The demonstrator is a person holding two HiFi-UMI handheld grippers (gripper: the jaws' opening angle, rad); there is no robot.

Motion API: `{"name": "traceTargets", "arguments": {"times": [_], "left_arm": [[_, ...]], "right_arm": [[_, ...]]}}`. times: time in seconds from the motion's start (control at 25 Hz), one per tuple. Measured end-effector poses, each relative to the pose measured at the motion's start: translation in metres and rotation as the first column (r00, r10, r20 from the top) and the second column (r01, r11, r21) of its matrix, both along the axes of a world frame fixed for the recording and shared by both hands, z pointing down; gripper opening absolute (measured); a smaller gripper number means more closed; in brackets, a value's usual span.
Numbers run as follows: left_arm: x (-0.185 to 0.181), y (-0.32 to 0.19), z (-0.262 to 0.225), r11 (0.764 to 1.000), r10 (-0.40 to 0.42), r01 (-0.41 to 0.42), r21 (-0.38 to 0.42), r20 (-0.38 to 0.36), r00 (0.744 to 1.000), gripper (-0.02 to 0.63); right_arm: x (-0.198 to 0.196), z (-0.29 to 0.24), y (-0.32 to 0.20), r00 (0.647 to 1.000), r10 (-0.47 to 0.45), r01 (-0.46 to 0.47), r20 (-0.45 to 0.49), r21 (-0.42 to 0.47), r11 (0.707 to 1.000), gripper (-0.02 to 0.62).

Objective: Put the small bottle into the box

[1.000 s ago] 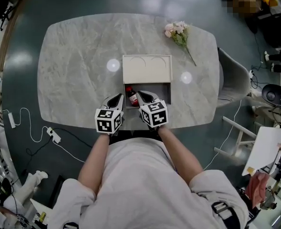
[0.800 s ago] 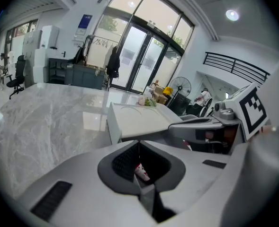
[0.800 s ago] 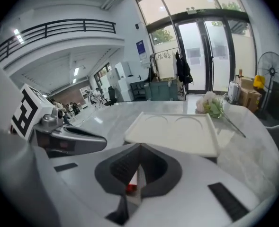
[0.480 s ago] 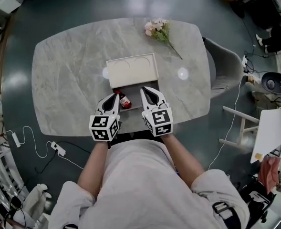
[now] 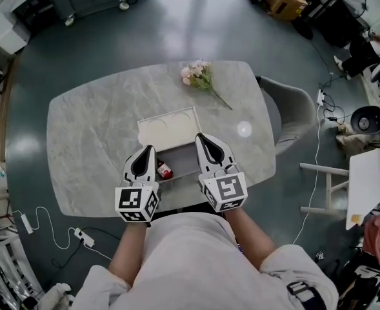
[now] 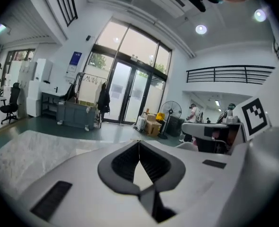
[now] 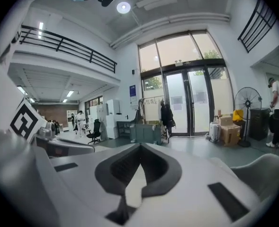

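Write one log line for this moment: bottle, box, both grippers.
small bottle: lying inside box | box: open | left gripper: shut, empty | right gripper: shut, empty

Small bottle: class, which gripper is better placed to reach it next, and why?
Probably left: the left gripper, jaws shut, lies right beside the small bottle in the box; the right gripper, also shut, is at the other end.

Polished grey marble-look table (image 5: 93,121), matt cream box lid (image 5: 168,128), glossy dark floor (image 5: 177,24)
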State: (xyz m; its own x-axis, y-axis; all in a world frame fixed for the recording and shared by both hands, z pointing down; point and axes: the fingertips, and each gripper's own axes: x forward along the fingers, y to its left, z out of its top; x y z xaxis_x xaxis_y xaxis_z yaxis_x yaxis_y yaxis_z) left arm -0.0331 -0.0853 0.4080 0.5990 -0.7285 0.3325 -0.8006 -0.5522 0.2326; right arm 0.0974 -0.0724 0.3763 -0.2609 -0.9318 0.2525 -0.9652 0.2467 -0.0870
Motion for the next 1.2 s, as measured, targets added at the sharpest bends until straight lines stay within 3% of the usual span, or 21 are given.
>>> {"name": "traceTargets", "arguments": {"times": [0.32, 0.52, 0.64, 0.92, 1.2], "left_arm": [[-0.006, -0.015, -0.094, 0.977, -0.05, 0.058, 0.206, -0.046, 0.998, 0.023], [-0.001, -0.024, -0.132, 0.953, -0.047, 0.069, 0.295, -0.08, 0.996, 0.023], [0.003, -0.025, -0.144, 0.945, -0.049, 0.077, 0.317, -0.095, 0.994, 0.023], [-0.006, -0.023, -0.154, 0.927, -0.07, 0.089, 0.363, -0.066, 0.995, 0.023], [-0.008, -0.023, -0.153, 0.925, -0.082, 0.1, 0.366, -0.064, 0.995, 0.023]], "right_arm": [[0.01, -0.088, -0.005, 0.999, -0.014, 0.008, 0.03, 0.185, 0.983, 0.025], [0.012, -0.126, -0.007, 0.999, -0.013, 0.025, -0.045, 0.288, 0.957, 0.025], [0.012, -0.141, -0.007, 0.998, -0.004, 0.026, -0.067, 0.334, 0.942, 0.025], [0.017, -0.149, -0.003, 0.998, 0.004, 0.019, -0.065, 0.35, 0.937, 0.025], [0.021, -0.152, -0.002, 0.997, 0.017, 0.011, -0.07, 0.378, 0.926, 0.025]]}}
